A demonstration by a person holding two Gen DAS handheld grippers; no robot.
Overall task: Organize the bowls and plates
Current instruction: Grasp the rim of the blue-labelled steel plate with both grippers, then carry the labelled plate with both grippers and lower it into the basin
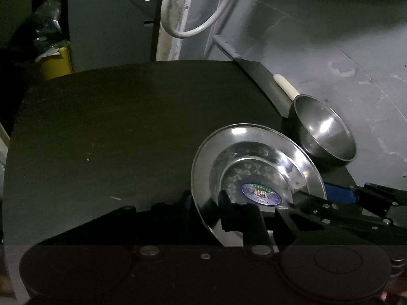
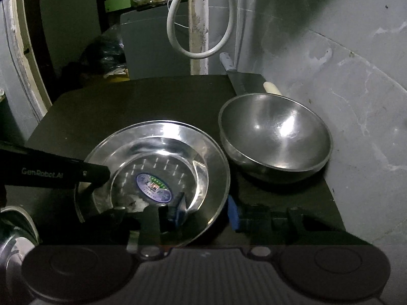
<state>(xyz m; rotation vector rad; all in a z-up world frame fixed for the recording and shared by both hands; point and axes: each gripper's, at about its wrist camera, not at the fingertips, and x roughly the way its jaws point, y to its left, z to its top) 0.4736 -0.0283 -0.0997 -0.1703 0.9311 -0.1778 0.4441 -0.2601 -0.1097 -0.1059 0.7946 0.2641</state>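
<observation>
A shiny steel plate [image 1: 257,167] [image 2: 157,152] with a round blue sticker in its well sits on the dark table [image 1: 114,127] [image 2: 101,106]. My left gripper [image 1: 207,206] grips the plate's left rim, one finger outside the edge and one inside the well. It also shows as a black arm [image 2: 63,172] in the right wrist view. My right gripper [image 2: 206,211] pinches the right rim between its blue pads; its fingers [image 1: 338,190] appear in the left wrist view too. A deep steel bowl [image 1: 325,134] [image 2: 274,139] stands just right of the plate, against the wall.
Behind the bowl, a cleaver with a grey handle [image 1: 226,47] [image 2: 226,62] and a white handle [image 1: 285,86] [image 2: 272,87] lie along the table's right edge. A white hose loop [image 1: 193,12] [image 2: 201,25] hangs behind. More steel ware [image 2: 15,231] sits at lower left. A yellow bin [image 1: 56,63] stands beyond.
</observation>
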